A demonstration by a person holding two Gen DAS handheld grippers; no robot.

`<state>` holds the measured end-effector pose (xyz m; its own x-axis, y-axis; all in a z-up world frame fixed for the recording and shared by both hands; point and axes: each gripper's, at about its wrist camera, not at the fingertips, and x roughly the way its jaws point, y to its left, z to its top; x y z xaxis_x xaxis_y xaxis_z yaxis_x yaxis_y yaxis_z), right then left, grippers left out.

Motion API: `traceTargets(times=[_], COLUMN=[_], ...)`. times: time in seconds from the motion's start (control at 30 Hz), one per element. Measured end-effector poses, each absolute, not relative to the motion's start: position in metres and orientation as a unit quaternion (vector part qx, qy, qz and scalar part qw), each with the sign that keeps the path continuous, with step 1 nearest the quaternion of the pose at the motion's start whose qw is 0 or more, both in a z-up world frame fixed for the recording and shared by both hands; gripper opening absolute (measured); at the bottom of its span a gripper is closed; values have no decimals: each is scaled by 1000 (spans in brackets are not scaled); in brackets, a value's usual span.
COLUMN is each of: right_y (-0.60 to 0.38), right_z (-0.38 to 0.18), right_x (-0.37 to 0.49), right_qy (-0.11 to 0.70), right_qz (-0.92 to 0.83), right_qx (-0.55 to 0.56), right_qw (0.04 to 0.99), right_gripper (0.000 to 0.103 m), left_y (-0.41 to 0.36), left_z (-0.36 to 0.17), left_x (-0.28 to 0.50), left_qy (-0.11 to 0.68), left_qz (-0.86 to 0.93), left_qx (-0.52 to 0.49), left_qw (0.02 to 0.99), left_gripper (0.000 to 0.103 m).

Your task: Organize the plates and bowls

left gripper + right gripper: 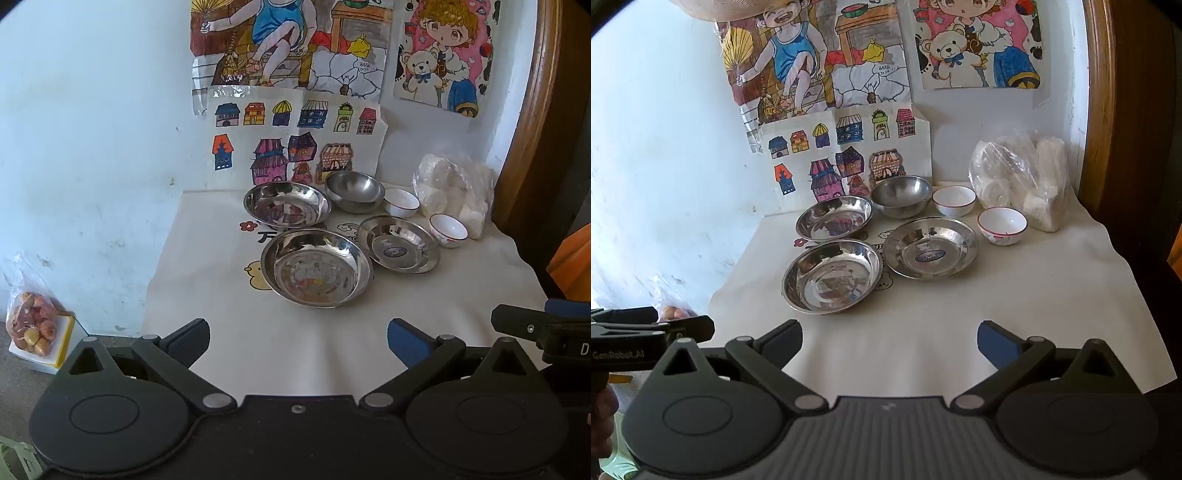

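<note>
Three steel plates lie on a white cloth: a near one, a far left one and a right one with a blue label. Behind them stands a steel bowl. Two white ceramic bowls sit to its right, one far, one nearer. My left gripper and right gripper hover over the cloth's near edge, both open and empty, well short of the dishes.
A clear bag of white items leans in the back right corner. Children's drawings hang on the wall behind. A bag of fruit sits on a box at the left. A wooden frame borders the right.
</note>
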<state>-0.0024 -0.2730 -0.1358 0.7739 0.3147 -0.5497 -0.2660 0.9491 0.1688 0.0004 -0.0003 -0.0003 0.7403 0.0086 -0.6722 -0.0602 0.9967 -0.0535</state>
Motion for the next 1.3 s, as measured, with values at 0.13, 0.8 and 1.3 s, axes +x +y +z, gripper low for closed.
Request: traceTargets(times=[0.13, 0.8, 1.3], right_y=[-273, -271, -270], right_z=[-136, -136, -136], right_x=[-2, -1, -1], right_qy=[298, 298, 298], right_qz=[154, 156, 156], right_qx=[40, 37, 36], right_qw=[941, 941, 941], right_gripper=[103, 103, 103], left_y=[-1, 2, 0], left_z=[-1, -3, -3], left_x=[1, 2, 1], left_qy=[360, 357, 357], left_qz=[19, 16, 16], left_qx=[-38, -44, -46], left_qw=[932, 933, 933], left_gripper=[102, 102, 102])
